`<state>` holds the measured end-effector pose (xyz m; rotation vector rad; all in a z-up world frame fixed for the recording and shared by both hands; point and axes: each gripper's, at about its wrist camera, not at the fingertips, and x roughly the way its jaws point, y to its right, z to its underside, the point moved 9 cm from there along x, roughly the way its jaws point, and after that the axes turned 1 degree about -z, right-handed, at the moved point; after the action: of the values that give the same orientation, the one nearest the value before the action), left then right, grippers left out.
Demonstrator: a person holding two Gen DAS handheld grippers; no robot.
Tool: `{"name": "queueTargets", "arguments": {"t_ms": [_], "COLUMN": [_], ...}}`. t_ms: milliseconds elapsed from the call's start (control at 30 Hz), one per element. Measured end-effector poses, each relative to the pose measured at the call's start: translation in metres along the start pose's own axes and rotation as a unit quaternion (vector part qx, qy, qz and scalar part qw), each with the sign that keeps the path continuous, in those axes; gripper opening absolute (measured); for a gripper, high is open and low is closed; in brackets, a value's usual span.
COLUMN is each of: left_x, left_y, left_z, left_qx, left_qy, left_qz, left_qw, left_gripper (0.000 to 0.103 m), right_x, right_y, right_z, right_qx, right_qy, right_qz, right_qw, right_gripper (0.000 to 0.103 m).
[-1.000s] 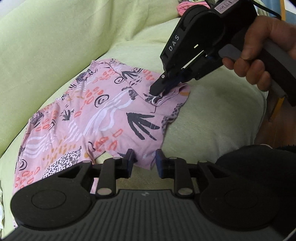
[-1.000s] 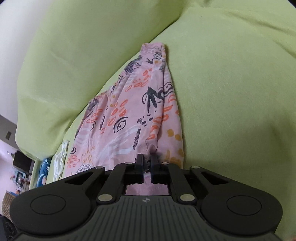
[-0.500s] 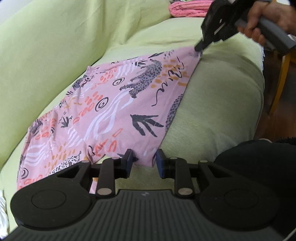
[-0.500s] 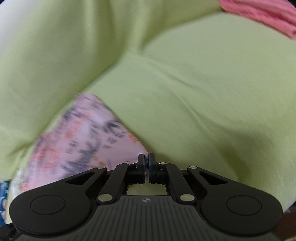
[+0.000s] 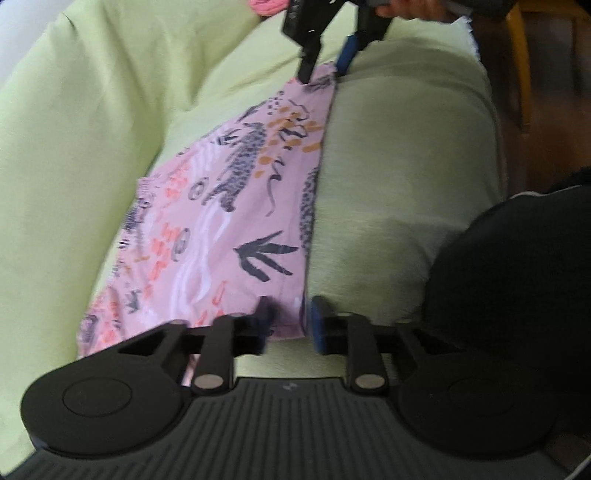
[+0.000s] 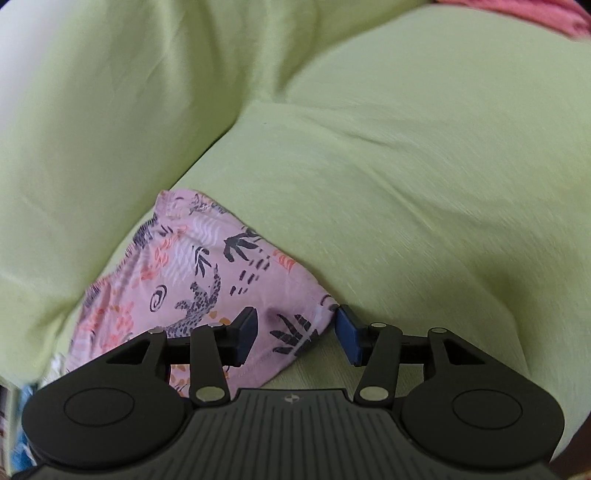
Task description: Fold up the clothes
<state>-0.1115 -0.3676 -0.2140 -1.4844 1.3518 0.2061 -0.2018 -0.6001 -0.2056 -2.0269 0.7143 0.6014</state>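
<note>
A pink patterned garment [image 5: 240,206] lies spread flat on the green sofa seat [image 5: 406,166]. My left gripper [image 5: 291,319] is open, and the garment's near corner lies between its fingers. In the left wrist view, my right gripper [image 5: 325,68] hangs open over the garment's far corner, held by a hand. In the right wrist view, that corner of the garment [image 6: 207,273] lies loose between the fingers of the open right gripper [image 6: 297,332]. Neither gripper pinches the cloth.
A pile of pink folded clothes [image 5: 264,5] sits further along the sofa [image 6: 554,14]. The sofa back [image 5: 92,129] rises to the left. A dark-clothed leg [image 5: 517,277] is at the right, and wooden furniture [image 5: 517,55] stands beyond the seat edge.
My right gripper pulled the folded-over corner out to the far end, which spread the garment flat. It then opened and let go. My left gripper stayed open at the near corner.
</note>
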Motion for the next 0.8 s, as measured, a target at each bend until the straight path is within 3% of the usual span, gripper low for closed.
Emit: {"name": "queueTargets", "arguments": {"t_ms": [33, 67, 100, 167, 267, 300, 367, 400, 433, 467, 500, 633, 700, 800], "left_x": [0.0, -0.001, -0.001, -0.004, -0.011, -0.007, -0.002, 0.001, -0.001, -0.003, -0.007, -0.025, -0.035, -0.054], "left_y": [-0.002, -0.004, -0.011, -0.024, -0.038, -0.037, -0.029, -0.025, -0.024, -0.023, -0.022, -0.02, -0.023, -0.03], "left_z": [0.0, 0.001, 0.001, 0.002, 0.005, 0.008, 0.011, 0.012, 0.012, 0.01, 0.01, 0.013, 0.022, 0.038], "left_qx": [-0.013, -0.027, -0.059, -0.134, -0.248, -0.256, -0.237, -0.228, -0.225, -0.225, -0.231, -0.268, -0.31, -0.378], "left_qy": [0.0, 0.0, -0.001, 0.0, 0.017, 0.009, 0.0, -0.004, -0.009, -0.014, -0.017, -0.049, -0.083, -0.123], "left_qz": [0.011, 0.022, 0.034, 0.07, 0.136, 0.136, 0.112, 0.101, 0.089, 0.08, 0.078, 0.047, 0.019, -0.012], "left_qw": [0.9999, 0.9994, 0.9977, 0.9885, 0.9591, 0.957, 0.965, 0.9685, 0.9703, 0.971, 0.9697, 0.961, 0.9469, 0.9177], "left_gripper": [0.012, 0.01, 0.004, 0.003, 0.003, 0.003, 0.004, 0.005, 0.008, 0.008, 0.012, 0.019, 0.031, 0.032], "right_x": [0.001, 0.001, 0.001, -0.009, -0.012, -0.011, -0.01, -0.01, -0.009, -0.01, -0.015, -0.046, -0.063, -0.085], "right_y": [-0.001, -0.002, -0.003, -0.007, -0.006, -0.004, 0.0, 0.001, 0.003, 0.005, 0.009, 0.013, 0.009, -0.009], "right_z": [0.0, 0.0, -0.001, -0.004, 0.0, 0.002, 0.006, 0.008, 0.01, 0.012, 0.014, 0.033, 0.048, 0.074], "right_qx": [-0.012, -0.023, -0.032, -0.045, -0.055, -0.055, -0.056, -0.056, -0.056, -0.054, -0.047, -0.025, -0.009, -0.015], "right_qy": [-0.002, -0.007, -0.009, 0.009, 0.011, 0.009, 0.005, 0.002, 0.0, -0.001, 0.002, 0.007, 0.007, 0.001], "right_qz": [0.008, 0.013, 0.017, 0.019, 0.046, 0.056, 0.078, 0.088, 0.099, 0.112, 0.13, 0.139, 0.126, 0.1], "right_qw": [1.0, 1.0, 0.999, 0.999, 0.997, 0.997, 0.995, 0.995, 0.994, 0.992, 0.99, 0.99, 0.992, 0.995], "right_gripper": [0.023, 0.007, 0.004, 0.003, 0.003, 0.004, 0.003, 0.005, 0.021, 0.045, 0.053, 0.058, 0.064, 0.072]}}
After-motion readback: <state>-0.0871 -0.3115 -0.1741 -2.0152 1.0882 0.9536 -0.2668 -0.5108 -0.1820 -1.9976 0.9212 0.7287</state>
